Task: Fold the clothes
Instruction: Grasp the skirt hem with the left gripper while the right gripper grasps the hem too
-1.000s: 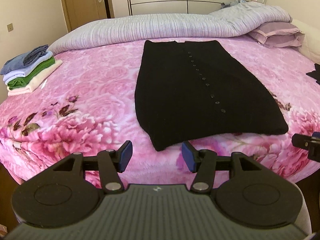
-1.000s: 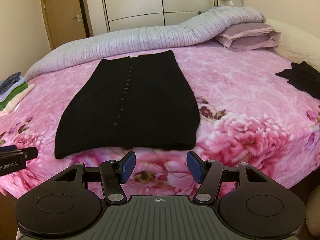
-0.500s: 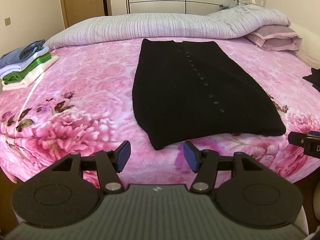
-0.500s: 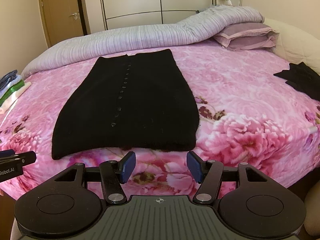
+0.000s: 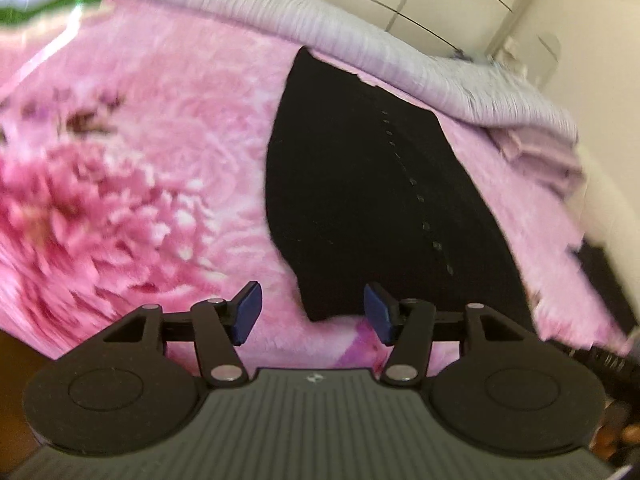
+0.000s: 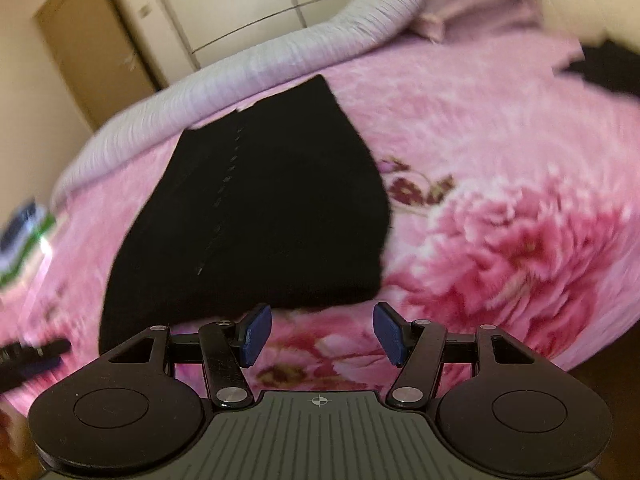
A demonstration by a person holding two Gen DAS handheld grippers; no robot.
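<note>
both grippers, left gripper (image 5: 312,314) and right gripper (image 6: 322,334), tilt down, wide and empty, near black garment (image 5: 372,200) hem.

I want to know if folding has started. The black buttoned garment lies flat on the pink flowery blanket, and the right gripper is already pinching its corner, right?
Not quite. The black buttoned garment does lie flat on the pink flowery blanket, but the right gripper is open with nothing between its fingers, short of the near hem. The right wrist view shows it.

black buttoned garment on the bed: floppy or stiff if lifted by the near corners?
Probably floppy: the black garment lies flat, following the pink bedspread. Its middle would likely sag between two held corners. The fuzzy-looking bedspread may drag on it, though blur hides the texture.
</note>
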